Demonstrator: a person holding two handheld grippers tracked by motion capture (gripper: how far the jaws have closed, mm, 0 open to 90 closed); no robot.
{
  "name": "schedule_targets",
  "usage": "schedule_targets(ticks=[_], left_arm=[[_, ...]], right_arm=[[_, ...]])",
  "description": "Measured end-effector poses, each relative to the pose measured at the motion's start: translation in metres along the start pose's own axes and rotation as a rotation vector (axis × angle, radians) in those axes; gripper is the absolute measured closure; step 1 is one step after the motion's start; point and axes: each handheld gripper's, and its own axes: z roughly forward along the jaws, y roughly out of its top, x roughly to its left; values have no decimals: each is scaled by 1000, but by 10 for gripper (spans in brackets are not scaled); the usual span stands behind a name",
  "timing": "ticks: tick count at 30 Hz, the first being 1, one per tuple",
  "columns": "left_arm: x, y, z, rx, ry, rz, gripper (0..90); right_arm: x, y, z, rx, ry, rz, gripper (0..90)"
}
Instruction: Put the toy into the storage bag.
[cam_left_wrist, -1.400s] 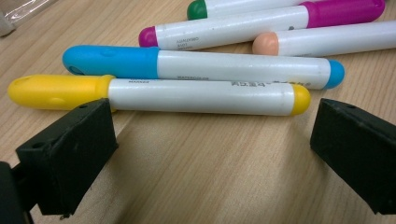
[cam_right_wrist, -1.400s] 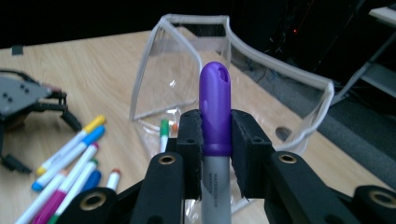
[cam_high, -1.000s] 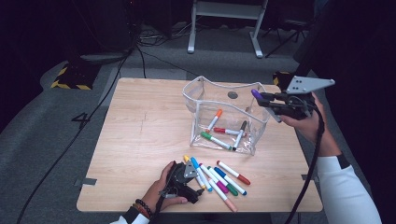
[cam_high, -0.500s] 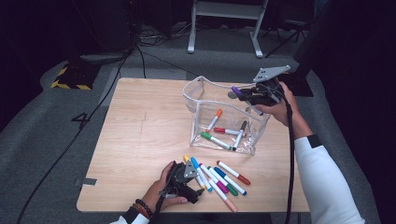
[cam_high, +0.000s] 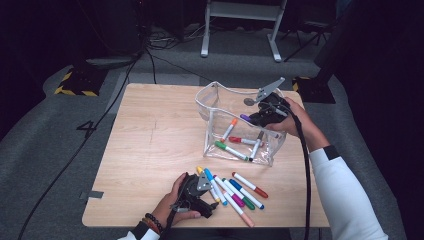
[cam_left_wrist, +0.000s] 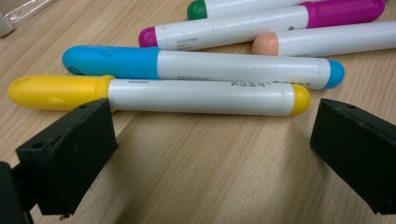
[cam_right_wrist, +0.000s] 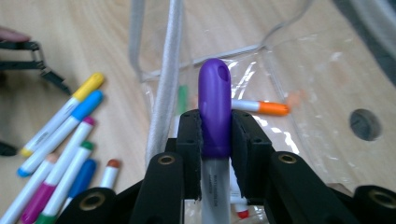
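The desk (cam_high: 150, 135) is showing pale wood with a fine grain, matt and smooth. The pouch (cam_high: 220, 107) is looking like clear soft plastic — glossy, catching glare, edged with a pale woven-looking strip. The purple marker (cam_right_wrist: 215, 112) is wearing a smooth, slightly shiny plastic cap over a white plastic barrel, as is the yellow marker (cam_left_wrist: 159, 95). The jaws are appearing matt black — rubbery and faintly pitted. The floor (cam_high: 60, 150) is looking like grey carpet.

Table (cam_high: 150, 140) brightly lit, surroundings dark; close views soft, glare on pouch (cam_right_wrist: 299, 60).
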Motion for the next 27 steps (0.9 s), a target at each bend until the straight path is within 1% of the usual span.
schedule_targets(ticks=[2,3,5,7,9,10,11,12,13,14,16,17,18,19,20,23,27], left_arm=[[0,0,0,0,0,0,5],[0,0,0,0,0,0,5],[0,0,0,1,0,0,5],[0,0,0,0,0,0,5],[0,0,0,0,0,0,5],[0,0,0,0,0,0,5],[0,0,0,0,0,0,5],[0,0,0,0,0,0,5],[0,0,0,1,1,0,5],[0,0,0,0,0,0,5],[0,0,0,0,0,0,5],[0,0,0,0,0,1,5],[0,0,0,0,0,0,5],[0,0,0,0,0,0,5],[0,0,0,-1,0,-1,5],[0,0,0,0,0,0,5],[0,0,0,0,0,0,5]], right_arm=[[4,2,0,17,11,-4,748],[5,2,0,16,23,-19,748],[7,2,0,18,39,-26,747],[8,3,0,21,23,-27,743],[6,3,0,15,-12,-7,729],[5,2,-1,5,-9,0,711],[4,1,-1,1,-19,2,676],[3,0,-2,-9,-41,10,642],[2,-1,-3,-21,-61,21,634],[1,-2,-5,-38,-71,34,623],[0,-4,-12,-86,-96,54,596],[0,-5,-16,-115,-108,57,581],[0,-7,-20,-141,-109,59,576],[0,-8,-25,-157,-121,63,565],[1,-9,-29,-172,-137,69,554],[5,-14,-44,-224,-162,78,532],[15,-25,-64,-296,-183,78,494]])
